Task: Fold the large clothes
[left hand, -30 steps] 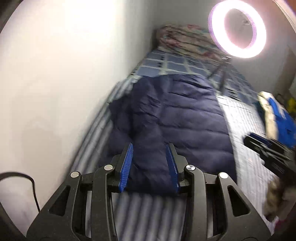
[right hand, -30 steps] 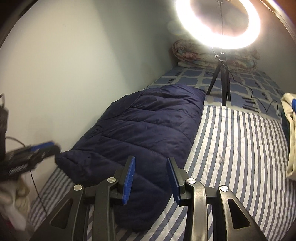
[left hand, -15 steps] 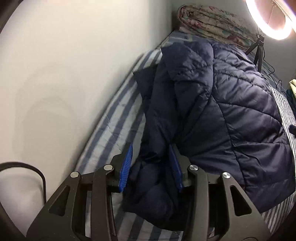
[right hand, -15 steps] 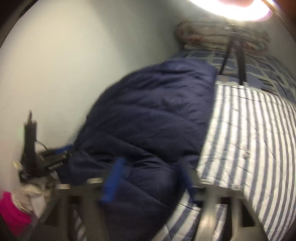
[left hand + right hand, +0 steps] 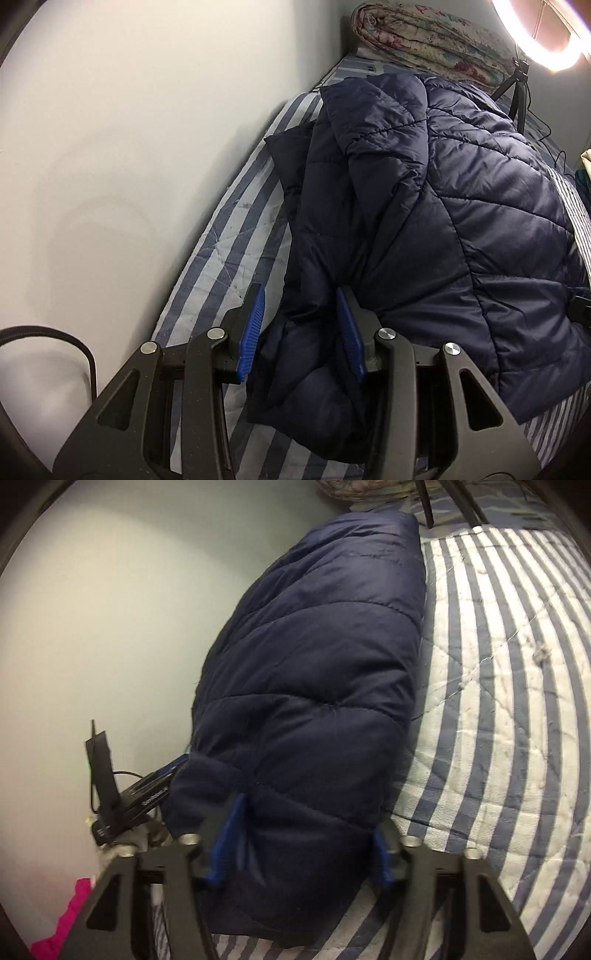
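Observation:
A large navy quilted puffer jacket [image 5: 461, 206] lies lengthwise on a blue-and-white striped bed [image 5: 236, 236] beside the wall. My left gripper [image 5: 299, 325] is open, its blue pads on either side of a bunched sleeve or hem fold at the jacket's near left corner. In the right wrist view the jacket [image 5: 317, 657] fills the middle. My right gripper [image 5: 306, 845] is open wide, with the jacket's near edge pushed between its blue pads. The left gripper's body [image 5: 136, 801] shows at the jacket's left side.
A white wall [image 5: 129, 129] runs close along the left. A rolled floral quilt [image 5: 436, 40] lies at the bed's far end. A lit ring light [image 5: 543, 40] on a tripod stands there too. Striped mattress [image 5: 498, 686] lies right of the jacket. Pink cloth [image 5: 62, 923] sits at bottom left.
Both grippers have moved down and forward onto the jacket's near edge. The fabric now sits between the pads of each, where before they hovered above it.

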Action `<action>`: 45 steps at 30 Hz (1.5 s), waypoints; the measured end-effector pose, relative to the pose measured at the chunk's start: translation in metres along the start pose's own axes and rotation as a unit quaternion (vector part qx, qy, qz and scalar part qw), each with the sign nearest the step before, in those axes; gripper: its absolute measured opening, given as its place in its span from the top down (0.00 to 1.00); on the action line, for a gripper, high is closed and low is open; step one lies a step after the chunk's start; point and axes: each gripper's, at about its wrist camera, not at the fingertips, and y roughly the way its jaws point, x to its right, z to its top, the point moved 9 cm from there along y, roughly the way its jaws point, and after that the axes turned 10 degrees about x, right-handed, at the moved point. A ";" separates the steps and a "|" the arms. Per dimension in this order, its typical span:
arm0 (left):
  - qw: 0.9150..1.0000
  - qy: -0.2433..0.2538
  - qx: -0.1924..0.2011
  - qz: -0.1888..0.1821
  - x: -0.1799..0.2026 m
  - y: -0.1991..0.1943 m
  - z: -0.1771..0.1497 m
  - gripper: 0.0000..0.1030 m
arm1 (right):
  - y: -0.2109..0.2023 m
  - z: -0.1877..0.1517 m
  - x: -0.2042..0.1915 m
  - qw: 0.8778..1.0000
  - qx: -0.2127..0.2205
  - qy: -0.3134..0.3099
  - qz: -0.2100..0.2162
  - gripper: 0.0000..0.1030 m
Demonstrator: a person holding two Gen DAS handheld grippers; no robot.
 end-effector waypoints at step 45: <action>0.965 -0.158 -0.091 -0.189 0.049 -0.141 -0.103 0.87 | -0.095 -0.063 -0.027 0.982 -0.007 -0.147 -0.117 0.57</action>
